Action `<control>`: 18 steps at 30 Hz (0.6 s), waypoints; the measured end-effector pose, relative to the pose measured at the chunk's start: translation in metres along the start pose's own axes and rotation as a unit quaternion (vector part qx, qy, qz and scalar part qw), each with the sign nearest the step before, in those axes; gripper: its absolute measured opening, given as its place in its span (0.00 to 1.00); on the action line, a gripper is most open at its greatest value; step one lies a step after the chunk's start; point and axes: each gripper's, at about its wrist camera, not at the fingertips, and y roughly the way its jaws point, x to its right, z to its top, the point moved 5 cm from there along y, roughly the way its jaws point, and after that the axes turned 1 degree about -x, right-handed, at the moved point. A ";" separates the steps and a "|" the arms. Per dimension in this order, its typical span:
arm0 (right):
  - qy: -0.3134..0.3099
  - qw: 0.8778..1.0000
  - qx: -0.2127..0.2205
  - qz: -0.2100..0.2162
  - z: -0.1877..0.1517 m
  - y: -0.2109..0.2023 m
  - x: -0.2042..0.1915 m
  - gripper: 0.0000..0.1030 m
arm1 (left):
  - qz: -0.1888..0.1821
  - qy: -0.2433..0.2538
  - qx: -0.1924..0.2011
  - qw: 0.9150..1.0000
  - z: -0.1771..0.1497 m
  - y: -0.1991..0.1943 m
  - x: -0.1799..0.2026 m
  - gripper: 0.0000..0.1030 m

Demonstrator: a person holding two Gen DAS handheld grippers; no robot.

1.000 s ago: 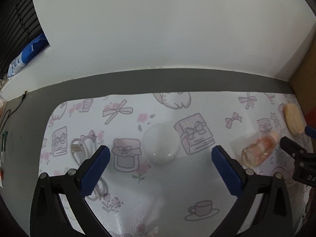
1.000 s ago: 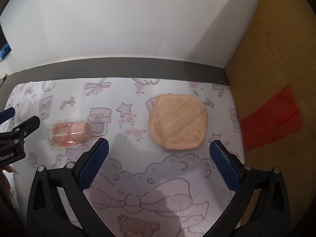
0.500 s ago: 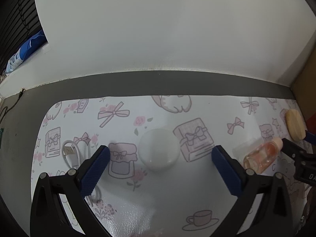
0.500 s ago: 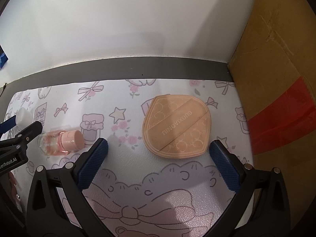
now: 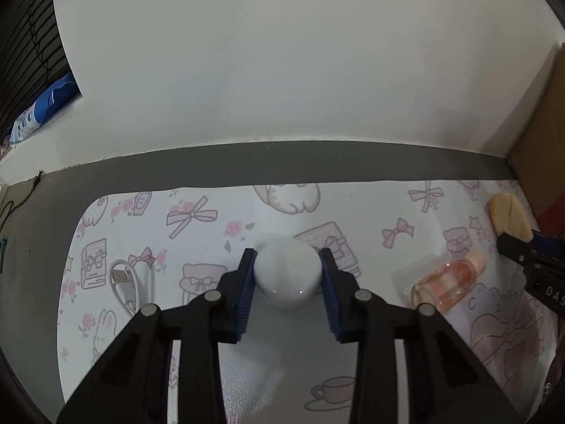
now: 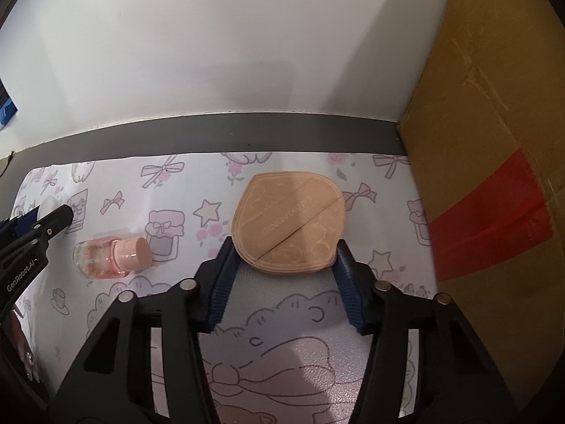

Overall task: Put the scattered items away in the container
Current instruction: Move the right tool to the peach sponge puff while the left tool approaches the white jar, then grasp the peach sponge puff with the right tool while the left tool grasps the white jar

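The left claw [image 5: 286,270] had just closed on the white ball [image 5: 286,272]; the right claw [image 6: 282,259] on the puff [image 6: 289,225].

Table [image 5: 317,162]: dark grey top, set against a white wall. Covered by a white mat [image 5: 370,212] printed with pink bows, jars, books and teacups. On the mat: white round object [image 5: 286,272]; white USB cable [image 5: 129,282], left; clear bottle [image 6: 106,256] of pink liquid, lying on its side; tan powder puff [image 6: 287,222]. Cardboard box [image 6: 494,141] at the right edge.
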 end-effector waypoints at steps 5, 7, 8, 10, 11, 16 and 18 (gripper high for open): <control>-0.004 1.000 -0.002 -0.001 0.001 0.000 0.001 0.32 | 0.004 -0.003 -0.005 1.000 0.000 -0.001 0.001 0.34; -0.005 1.000 -0.002 -0.001 0.001 0.000 0.004 0.27 | 0.009 -0.009 -0.006 1.000 -0.001 -0.003 -0.003 0.34; -0.004 1.000 -0.002 0.000 0.001 0.000 0.005 0.26 | 0.011 -0.013 -0.005 1.000 -0.004 -0.012 -0.001 0.34; 0.000 1.000 -0.001 0.004 0.001 -0.001 0.008 0.23 | 0.013 -0.016 0.001 1.000 -0.005 -0.023 0.001 0.34; 0.001 1.000 0.000 0.006 0.002 -0.002 0.009 0.22 | 0.014 -0.016 0.004 1.000 -0.004 -0.026 0.002 0.34; -0.008 1.000 0.010 0.001 0.007 -0.015 0.004 0.19 | 0.016 -0.009 0.012 1.000 -0.003 -0.045 0.008 0.34; -0.005 1.000 0.012 0.006 0.008 -0.021 0.006 0.19 | 0.016 -0.007 0.015 1.000 -0.003 -0.052 0.011 0.34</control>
